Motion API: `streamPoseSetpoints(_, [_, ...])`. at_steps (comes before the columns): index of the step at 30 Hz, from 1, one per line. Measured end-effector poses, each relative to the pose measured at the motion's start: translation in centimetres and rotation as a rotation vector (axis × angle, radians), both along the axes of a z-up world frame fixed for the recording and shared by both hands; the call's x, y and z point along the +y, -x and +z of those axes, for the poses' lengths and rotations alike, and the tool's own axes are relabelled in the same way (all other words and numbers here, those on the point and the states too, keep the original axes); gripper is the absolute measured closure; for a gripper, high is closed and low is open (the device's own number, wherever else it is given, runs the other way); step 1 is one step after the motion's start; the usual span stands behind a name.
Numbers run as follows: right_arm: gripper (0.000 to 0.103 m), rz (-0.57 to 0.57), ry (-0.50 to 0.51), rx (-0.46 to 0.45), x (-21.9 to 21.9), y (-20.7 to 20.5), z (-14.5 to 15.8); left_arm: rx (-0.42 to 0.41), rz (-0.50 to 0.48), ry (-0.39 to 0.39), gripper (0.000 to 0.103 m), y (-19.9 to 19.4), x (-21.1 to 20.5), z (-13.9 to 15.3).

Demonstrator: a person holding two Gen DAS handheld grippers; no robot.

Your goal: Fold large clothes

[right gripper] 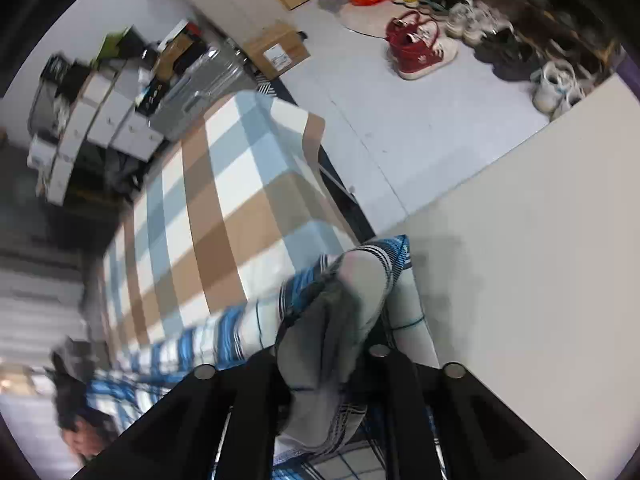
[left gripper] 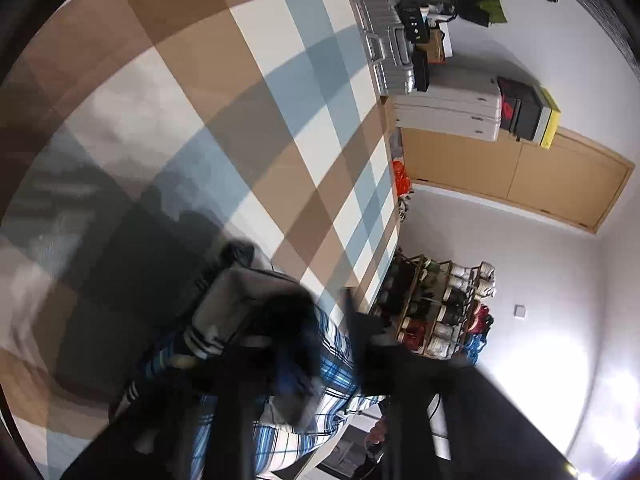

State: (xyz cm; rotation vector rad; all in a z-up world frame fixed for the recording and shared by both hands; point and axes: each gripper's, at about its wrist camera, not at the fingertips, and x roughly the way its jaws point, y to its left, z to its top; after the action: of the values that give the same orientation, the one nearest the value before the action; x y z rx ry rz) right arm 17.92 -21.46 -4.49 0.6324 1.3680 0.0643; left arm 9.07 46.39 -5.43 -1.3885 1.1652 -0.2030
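- Blue-and-white plaid garment [right gripper: 224, 332] stretched in a band between the two grippers, hanging just above the checked bed cover [right gripper: 224, 216] (tan, white and pale-blue squares), with one end bunched up near the bed's edge.
- Right gripper [right gripper: 320, 364] pinching a thick wad of that garment: grey lining and plaid hem squeezed between the black fingers [right gripper: 248, 396], jaws parted only by the cloth itself.
- Left gripper [left gripper: 288, 344] seen through heavy blur; plaid cloth and a grey striped cuff [left gripper: 200, 340] bunched around its tips, but whether the jaws press on it or stand loose cannot be told.
- Likely step in hand: carrying a held edge across for a fold, or spreading the piece flat over the bed.
- Risk one: cloth slipping out on the left (grip there looks uncertain), leaving that end to drop in a heap and spoil the fold line.
- Risk two: the right end sits close to the bed's edge, above the pale floor [right gripper: 400, 120]; released there, the hem could slide off the mattress and drag the rest down.
- Risk three: the fat, twisted wad in the right jaws could set a crooked crease if laid down unsmoothed.
- Risk four: uneven pull between the two hands would skew the band, so edges fail to meet.
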Motion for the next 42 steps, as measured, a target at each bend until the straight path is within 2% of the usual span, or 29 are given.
streamPoseSetpoints(1, [0.083, -0.014, -0.022, -0.028, -0.4, 0.0, 0.3, -0.010, 0.011, -0.011, 0.061, 0.2, 0.5, 0.2])
streamPoseSetpoints(2, [0.080, -0.015, -0.023, -0.054, -0.6, -0.1, 0.9, -0.017, 0.027, -0.018, 0.057, 0.3, 0.9, 0.6])
streamPoseSetpoints(5, [0.063, -0.016, 0.012, -0.164, -1.0, 0.3, 2.9, -0.049, 0.049, -0.035, 0.055, 1.3, 1.8, 1.7])
streamPoseSetpoints(6, [0.044, -0.036, 0.021, -0.181, -1.1, 0.5, 3.3, -0.055, 0.037, -0.064, 0.055, 1.8, 1.7, 2.2])
streamPoseSetpoints(7, [0.029, -0.056, 0.018, -0.198, -1.4, 1.0, 3.8, -0.054, 0.015, -0.090, 0.055, 2.3, 1.3, 2.6])
streamPoseSetpoints(10, [0.027, -0.058, 0.003, -0.228, -1.6, 1.7, 4.8, -0.063, -0.086, -0.114, 0.055, 3.0, -1.1, 3.2])
streamPoseSetpoints(12, [0.026, -0.041, 0.032, -0.257, -1.1, 2.7, 6.0, -0.083, -0.177, -0.132, 0.055, 4.2, -3.3, 3.8])
streamPoseSetpoints(14, [0.019, 0.045, 0.051, -0.310, 0.4, 4.0, 7.3, -0.113, -0.246, -0.139, 0.055, 4.9, -5.3, 4.2])
streamPoseSetpoints(16, [0.009, 0.211, 0.092, -0.360, 3.7, 5.9, 8.2, -0.140, -0.343, -0.156, 0.055, 5.7, -8.1, 4.4])
streamPoseSetpoints(17, [0.007, 0.290, 0.136, -0.369, 5.4, 7.0, 8.3, -0.141, -0.371, -0.169, 0.054, 5.6, -8.9, 4.4])
streamPoseSetpoints(19, [0.007, 0.439, 0.223, -0.358, 8.8, 9.0, 7.5, -0.122, -0.442, -0.213, 0.054, 5.5, -11.1, 3.7])
streamPoseSetpoints(22, [0.007, 0.552, 0.297, -0.277, 11.9, 10.5, 4.8, -0.091, -0.506, -0.232, 0.054, 4.2, -13.4, 2.2])
streamPoseSetpoints(27, [0.007, 0.579, 0.358, -0.154, 13.6, 9.2, 0.5, -0.050, -0.523, -0.230, 0.055, 2.0, -15.3, 0.5])
streamPoseSetpoints(30, [0.007, 0.607, 0.392, -0.142, 14.5, 7.5, -0.5, -0.051, -0.541, -0.230, 0.055, 1.2, -16.5, 0.9])
streamPoseSetpoints(35, [0.007, 0.565, 0.383, -0.165, 15.1, 4.6, -1.7, -0.035, -0.571, -0.266, 0.055, -0.4, -17.1, 1.1])
streamPoseSetpoints(37, [0.007, 0.530, 0.376, -0.201, 15.3, 3.2, -1.7, -0.038, -0.586, -0.272, 0.055, -1.2, -17.6, 1.2])
streamPoseSetpoints(42, [0.007, 0.430, 0.357, -0.283, 15.1, -0.4, -0.8, -0.049, -0.540, -0.278, 0.055, -3.2, -17.4, 1.3])
